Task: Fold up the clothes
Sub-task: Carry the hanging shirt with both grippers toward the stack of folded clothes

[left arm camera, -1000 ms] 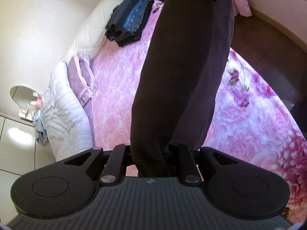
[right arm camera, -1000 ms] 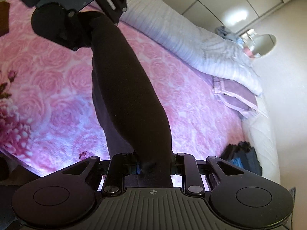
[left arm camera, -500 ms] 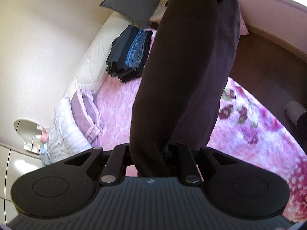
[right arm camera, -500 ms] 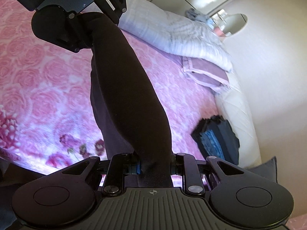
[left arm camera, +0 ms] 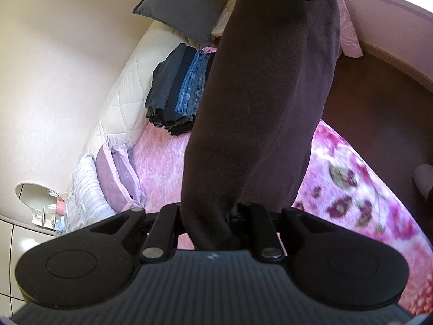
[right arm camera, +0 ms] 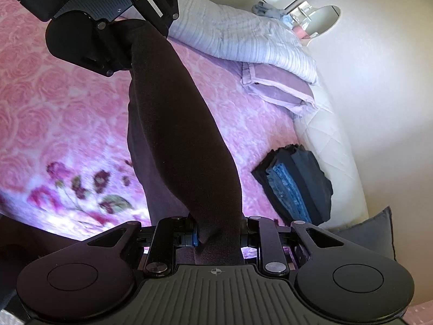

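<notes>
Swung toward the folded stack (left arm camera: 178,92) since a second ago. Dark garment (left arm camera: 265,103) slung between left gripper (left arm camera: 209,228) and right gripper (right arm camera: 216,239), both clamped on it, above the bed (right arm camera: 67,108). Likely soft, light, droopy; best gripped at ends.

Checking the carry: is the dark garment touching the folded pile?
Apart. Right wrist view shows pink blanket between the dark garment and the folded pile.

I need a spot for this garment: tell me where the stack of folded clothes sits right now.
The stack of folded clothes lies on the pink bedspread against the cream quilted headboard, between the grey cushion and the lilac pillows.
</notes>
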A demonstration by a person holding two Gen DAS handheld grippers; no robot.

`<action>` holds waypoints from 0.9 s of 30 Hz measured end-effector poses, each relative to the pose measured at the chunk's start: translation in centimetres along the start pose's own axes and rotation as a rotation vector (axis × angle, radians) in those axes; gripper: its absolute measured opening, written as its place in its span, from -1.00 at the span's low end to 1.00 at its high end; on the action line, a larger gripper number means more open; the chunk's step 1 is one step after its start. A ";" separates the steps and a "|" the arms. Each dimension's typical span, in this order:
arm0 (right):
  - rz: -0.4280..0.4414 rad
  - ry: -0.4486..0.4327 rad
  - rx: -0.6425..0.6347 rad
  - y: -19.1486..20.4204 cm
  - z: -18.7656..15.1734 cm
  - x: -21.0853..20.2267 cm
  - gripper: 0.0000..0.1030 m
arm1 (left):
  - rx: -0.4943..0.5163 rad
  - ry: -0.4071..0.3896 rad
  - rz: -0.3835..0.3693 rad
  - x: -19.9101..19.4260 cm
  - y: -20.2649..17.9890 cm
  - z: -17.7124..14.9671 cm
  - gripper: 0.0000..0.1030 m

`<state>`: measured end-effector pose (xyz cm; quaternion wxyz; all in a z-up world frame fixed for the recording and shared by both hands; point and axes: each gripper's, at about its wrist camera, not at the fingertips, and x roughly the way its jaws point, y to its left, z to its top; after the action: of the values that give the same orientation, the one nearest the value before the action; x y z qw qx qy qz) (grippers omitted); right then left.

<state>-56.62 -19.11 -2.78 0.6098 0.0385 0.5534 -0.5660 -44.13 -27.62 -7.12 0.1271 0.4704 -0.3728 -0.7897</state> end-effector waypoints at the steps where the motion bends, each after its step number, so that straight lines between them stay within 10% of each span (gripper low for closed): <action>1: 0.001 -0.002 0.002 -0.7 -0.5 0.2 -0.58 | 0.002 0.003 0.001 0.5 0.2 0.8 -0.73; 27: 0.043 0.060 0.060 -15.0 -8.3 8.9 -0.58 | 0.036 -0.067 -0.053 13.4 4.8 12.6 -0.73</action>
<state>-75.09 -24.57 -3.69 0.6036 0.0857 0.5531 -0.5678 -62.47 -32.39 -8.89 0.0850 0.4555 -0.3783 -0.8014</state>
